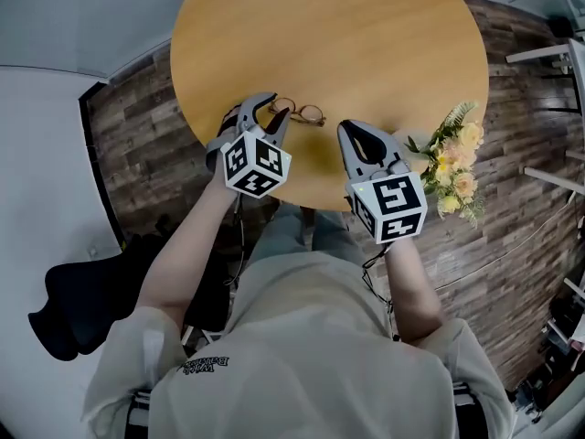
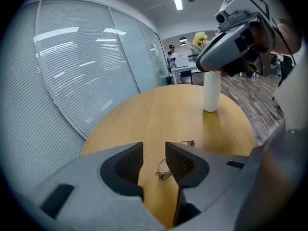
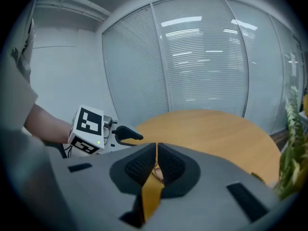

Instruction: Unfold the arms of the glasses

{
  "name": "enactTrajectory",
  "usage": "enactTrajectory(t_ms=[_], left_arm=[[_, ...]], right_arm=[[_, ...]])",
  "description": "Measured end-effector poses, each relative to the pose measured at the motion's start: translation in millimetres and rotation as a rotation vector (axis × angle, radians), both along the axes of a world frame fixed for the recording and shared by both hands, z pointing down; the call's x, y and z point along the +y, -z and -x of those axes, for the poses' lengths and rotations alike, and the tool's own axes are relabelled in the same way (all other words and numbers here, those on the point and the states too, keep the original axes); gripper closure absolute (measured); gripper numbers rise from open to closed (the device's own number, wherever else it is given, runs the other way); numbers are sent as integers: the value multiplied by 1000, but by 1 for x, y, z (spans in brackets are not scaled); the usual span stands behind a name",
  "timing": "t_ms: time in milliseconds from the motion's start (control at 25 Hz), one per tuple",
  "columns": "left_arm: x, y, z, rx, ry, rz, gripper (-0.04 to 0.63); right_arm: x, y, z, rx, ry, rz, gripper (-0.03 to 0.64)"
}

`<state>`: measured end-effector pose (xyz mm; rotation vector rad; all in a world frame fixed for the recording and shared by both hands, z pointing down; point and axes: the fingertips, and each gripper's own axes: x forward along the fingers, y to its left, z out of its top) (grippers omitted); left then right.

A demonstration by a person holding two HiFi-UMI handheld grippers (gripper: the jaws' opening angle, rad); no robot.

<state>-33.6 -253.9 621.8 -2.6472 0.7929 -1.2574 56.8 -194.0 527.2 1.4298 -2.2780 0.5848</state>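
Thin wire-rimmed glasses (image 1: 303,113) with round lenses lie on the round wooden table (image 1: 329,35) near its front edge. My left gripper (image 1: 274,110) hangs just left of them, open with nothing between its jaws. In the left gripper view the glasses (image 2: 165,170) show on the tabletop past the gap of the left gripper (image 2: 154,150), partly hidden by one jaw. My right gripper (image 1: 352,130) hovers to the right of the glasses, shut and empty. In the right gripper view its tips (image 3: 156,146) meet, and the left gripper (image 3: 126,134) shows beyond.
A white vase (image 2: 211,90) with yellow and pink flowers (image 1: 454,167) stands at the table's right edge, close to my right gripper. Dark wood floor (image 1: 137,144) surrounds the table. Glass walls with blinds (image 3: 207,66) stand behind it.
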Motion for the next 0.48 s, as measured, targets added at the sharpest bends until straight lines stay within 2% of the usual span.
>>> enactTrajectory(t_ms=[200,360,480], left_arm=[[4,-34,-6,-110,-91,-23,453],[10,-58,-14,-139,-135,5,453],[12,-76,-17,-195,-179,2,453]], right_arm=[[1,-24,-4,-42,-19,50,583],[1,-38,-10,-48,-28,73,583],[2,-43,-11,-52,-28,84,583]])
